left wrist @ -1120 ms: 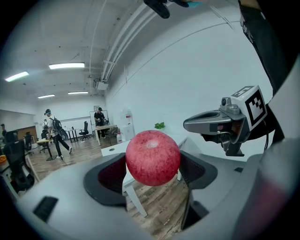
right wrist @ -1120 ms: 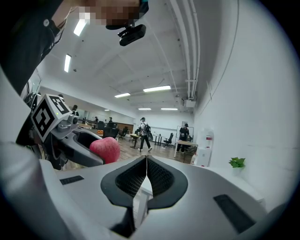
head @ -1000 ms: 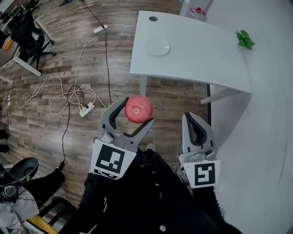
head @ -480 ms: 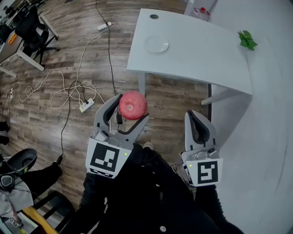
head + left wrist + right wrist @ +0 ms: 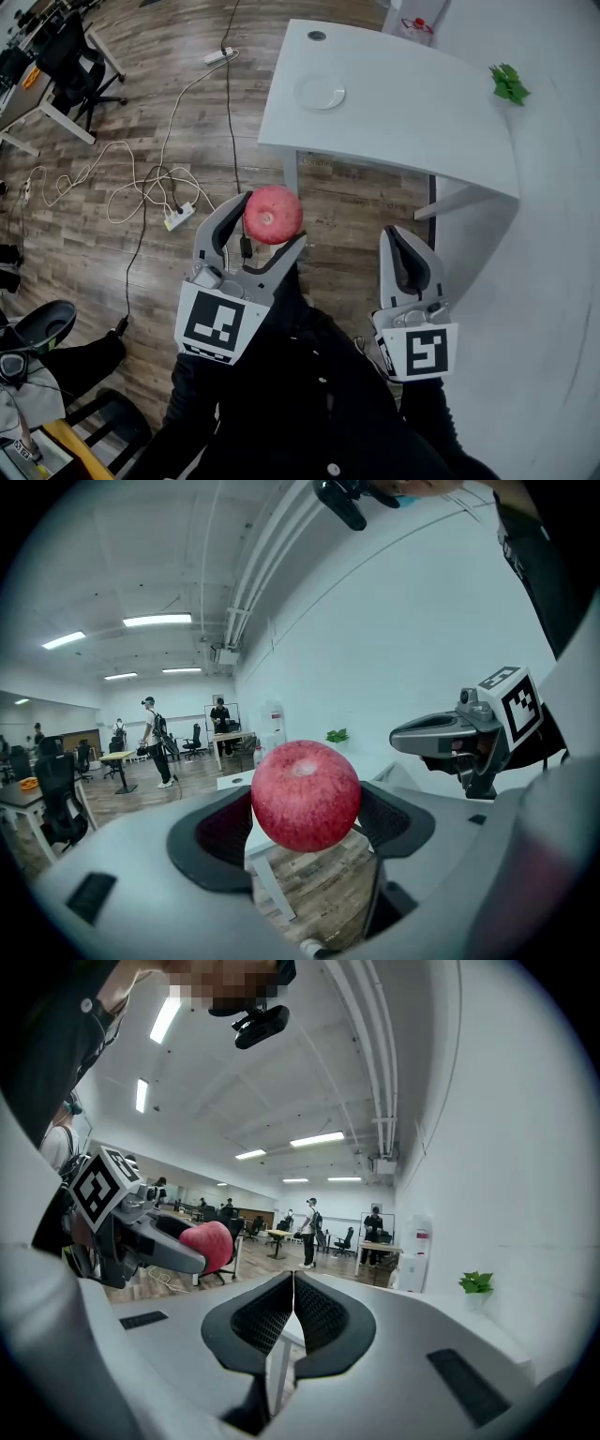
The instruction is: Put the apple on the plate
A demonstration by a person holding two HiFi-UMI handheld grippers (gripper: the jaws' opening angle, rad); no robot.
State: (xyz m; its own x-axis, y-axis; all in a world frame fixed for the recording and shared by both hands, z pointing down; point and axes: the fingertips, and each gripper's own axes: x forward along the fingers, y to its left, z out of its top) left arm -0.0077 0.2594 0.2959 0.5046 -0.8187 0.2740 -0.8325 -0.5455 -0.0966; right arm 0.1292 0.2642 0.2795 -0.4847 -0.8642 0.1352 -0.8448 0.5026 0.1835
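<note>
Surface: a white table (image 5: 403, 103) beside a white wall; the plate (image 5: 320, 93) sits toward its left end.
Room: an open office with a wood floor (image 5: 94, 122), an office chair (image 5: 66, 56) and people standing far back.
Apple (image 5: 273, 214): pinched in the left gripper (image 5: 274, 221), over the floor, short of the table's near edge and well apart from the plate.
Right gripper (image 5: 403, 242): jaws pressed together, holding nothing, beside the left.
Around: a green plant (image 5: 507, 82) at the table's right end; loose cables (image 5: 141, 183) and a power strip (image 5: 178, 219) lie on the floor left of the table.
</note>
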